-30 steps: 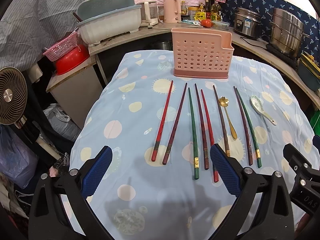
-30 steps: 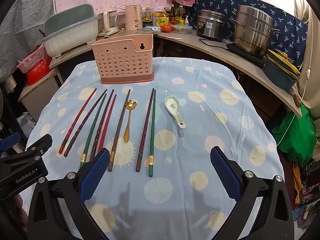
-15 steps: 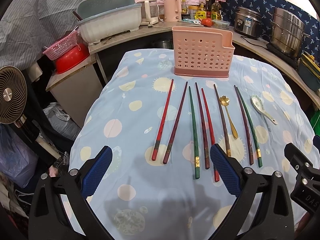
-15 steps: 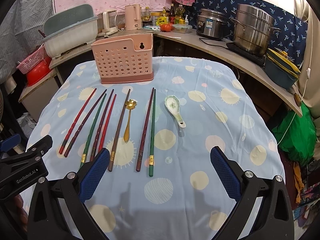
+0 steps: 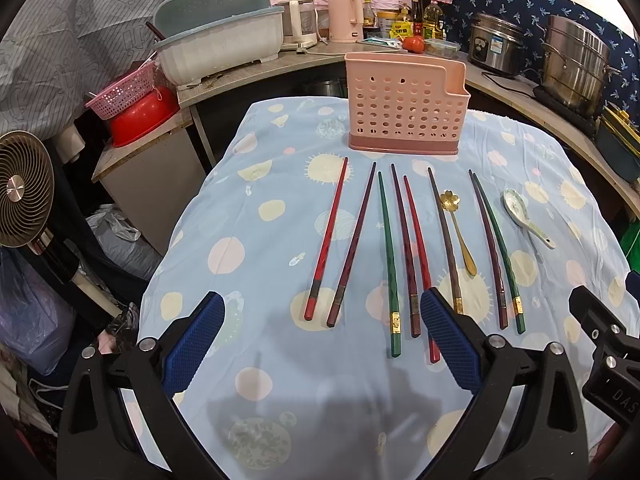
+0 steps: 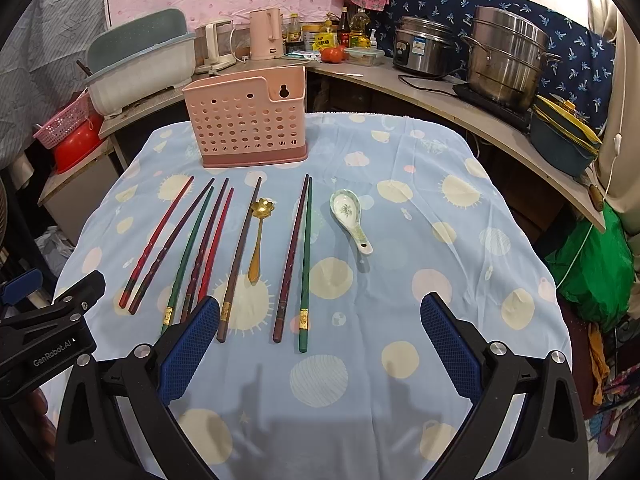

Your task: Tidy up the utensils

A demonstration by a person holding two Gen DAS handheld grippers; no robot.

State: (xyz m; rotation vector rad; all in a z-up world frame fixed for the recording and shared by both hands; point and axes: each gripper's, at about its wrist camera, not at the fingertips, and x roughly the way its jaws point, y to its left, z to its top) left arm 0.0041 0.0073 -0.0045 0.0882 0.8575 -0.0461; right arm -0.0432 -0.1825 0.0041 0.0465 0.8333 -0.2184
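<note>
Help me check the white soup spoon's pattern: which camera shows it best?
The right wrist view: the white soup spoon lies near the centre, bowl up, its green pattern readable. In the left wrist view the same spoon sits far right, smaller and distorted.

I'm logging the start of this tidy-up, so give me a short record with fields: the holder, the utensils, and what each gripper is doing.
holder: pink perforated plastic utensil holder, upright at the far end of the blue spotted tablecloth, nothing seen inside
chopsticks: eight lacquered chopsticks in red, dark maroon and green, lying flat in a row
spoons: gold flower-bowl spoon; white ceramic soup spoon
left gripper: open, holding nothing
right gripper: open, holding nothing
</note>
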